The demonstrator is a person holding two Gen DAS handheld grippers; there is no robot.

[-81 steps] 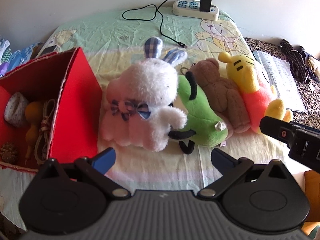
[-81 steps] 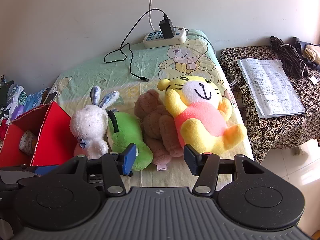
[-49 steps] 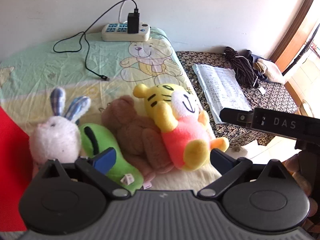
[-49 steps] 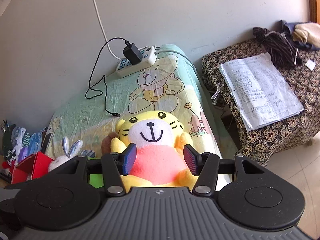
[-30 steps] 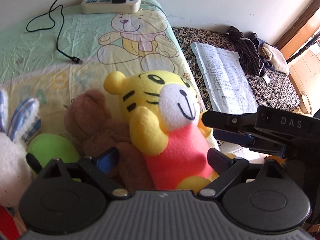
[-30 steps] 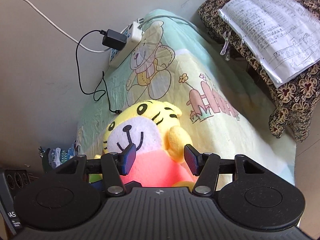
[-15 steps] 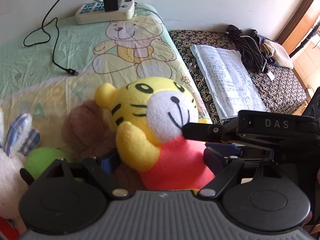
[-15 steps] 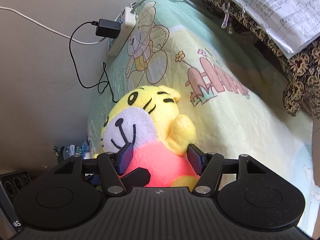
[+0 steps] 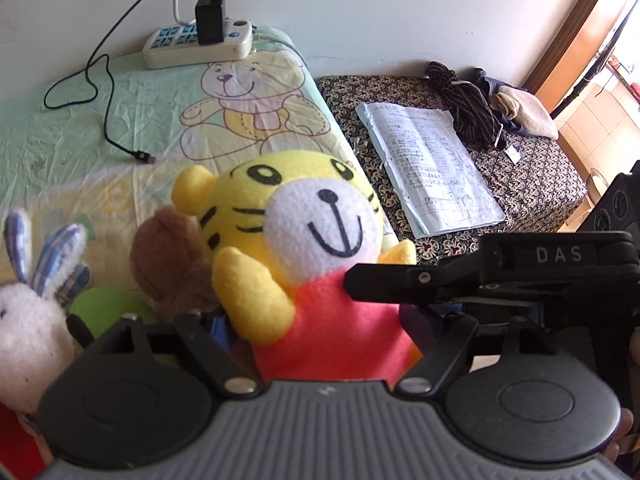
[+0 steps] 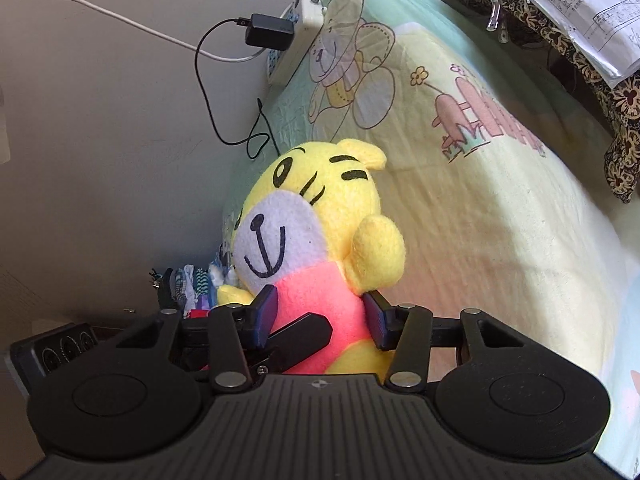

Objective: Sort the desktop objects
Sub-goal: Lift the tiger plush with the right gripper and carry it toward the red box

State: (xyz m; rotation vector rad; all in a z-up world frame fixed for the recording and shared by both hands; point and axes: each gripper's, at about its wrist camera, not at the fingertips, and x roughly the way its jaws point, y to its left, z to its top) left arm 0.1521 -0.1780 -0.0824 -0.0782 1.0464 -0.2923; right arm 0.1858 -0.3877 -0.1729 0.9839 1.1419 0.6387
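Between both jaws, tiger plush (image 9: 308, 240)

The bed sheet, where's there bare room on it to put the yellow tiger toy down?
Bare sheet lies behind the yellow tiger toy, between the black cable and the printed bear, short of the power strip. The right wrist view shows another open stretch by the bed's right edge. It is crowded at left: brown bear, green toy, white rabbit.
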